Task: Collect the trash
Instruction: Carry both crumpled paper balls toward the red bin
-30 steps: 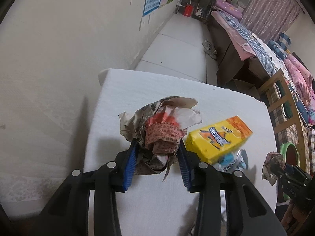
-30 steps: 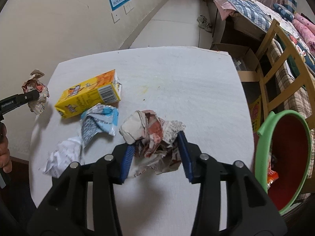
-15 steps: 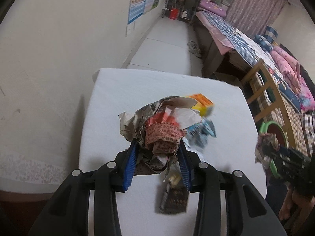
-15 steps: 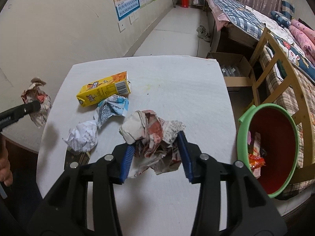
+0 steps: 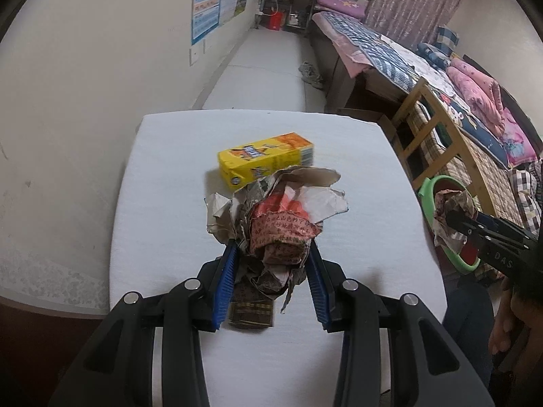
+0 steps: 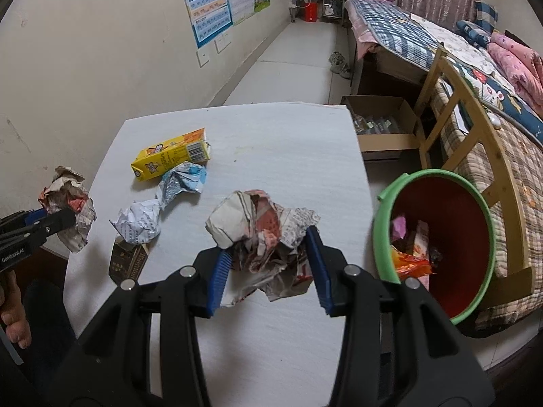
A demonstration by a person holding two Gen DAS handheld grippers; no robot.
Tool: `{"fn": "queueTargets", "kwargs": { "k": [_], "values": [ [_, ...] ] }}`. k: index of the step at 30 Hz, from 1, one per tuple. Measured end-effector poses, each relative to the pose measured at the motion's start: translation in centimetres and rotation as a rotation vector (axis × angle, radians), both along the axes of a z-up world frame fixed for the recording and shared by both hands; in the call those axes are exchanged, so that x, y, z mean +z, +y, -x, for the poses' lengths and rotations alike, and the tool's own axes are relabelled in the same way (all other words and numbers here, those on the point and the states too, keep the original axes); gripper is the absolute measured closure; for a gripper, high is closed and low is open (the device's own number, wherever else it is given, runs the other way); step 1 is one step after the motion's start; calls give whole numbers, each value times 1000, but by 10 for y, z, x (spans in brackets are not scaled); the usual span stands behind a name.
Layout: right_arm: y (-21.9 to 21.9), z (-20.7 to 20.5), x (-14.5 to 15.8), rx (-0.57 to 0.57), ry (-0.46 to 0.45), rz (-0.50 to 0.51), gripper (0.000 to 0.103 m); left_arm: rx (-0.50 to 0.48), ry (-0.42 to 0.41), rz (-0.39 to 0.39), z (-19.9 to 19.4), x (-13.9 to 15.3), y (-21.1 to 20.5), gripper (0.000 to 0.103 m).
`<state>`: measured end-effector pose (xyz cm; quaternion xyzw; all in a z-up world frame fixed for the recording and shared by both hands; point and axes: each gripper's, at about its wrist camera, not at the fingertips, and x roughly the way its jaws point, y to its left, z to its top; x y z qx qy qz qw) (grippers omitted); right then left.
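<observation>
My left gripper (image 5: 271, 252) is shut on a crumpled newspaper ball (image 5: 275, 224), held above the white table (image 5: 366, 203). Over the table's right half, my right gripper (image 6: 268, 247) is shut on a second newspaper wad (image 6: 258, 227). On the table lie a yellow carton (image 6: 169, 162), a blue-white crumpled wrapper (image 6: 183, 183), a white crumpled paper (image 6: 135, 224) and a small dark box (image 6: 127, 261). A green-rimmed bin (image 6: 488, 217), red inside, stands on the floor beside the table's right edge and holds some wrappers. Each wrist view shows the other gripper at its edge, left gripper (image 6: 51, 224) and right gripper (image 5: 471, 227).
A wall runs along the table's left side. An open cardboard box (image 6: 383, 129) sits on the floor beyond the table's far right corner. A wooden frame (image 6: 451, 108) and a bed (image 6: 400, 37) line the right side. A hand (image 6: 13, 318) shows at the lower left.
Both grippers have lifted and drawn back from the table with their paper wads still clamped. The left one has also swung sideways, so the carton now shows beyond its wad.
</observation>
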<state>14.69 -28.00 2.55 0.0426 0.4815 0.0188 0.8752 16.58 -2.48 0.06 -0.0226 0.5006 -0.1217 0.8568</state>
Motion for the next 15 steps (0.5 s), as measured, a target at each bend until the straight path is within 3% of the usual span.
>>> {"fn": "queueTargets", "kwargs": {
  "k": [15],
  "values": [
    [-69, 9, 9, -76, -21, -11, 61, -121, -9, -4, -4, 10, -91, 66]
  ]
}}
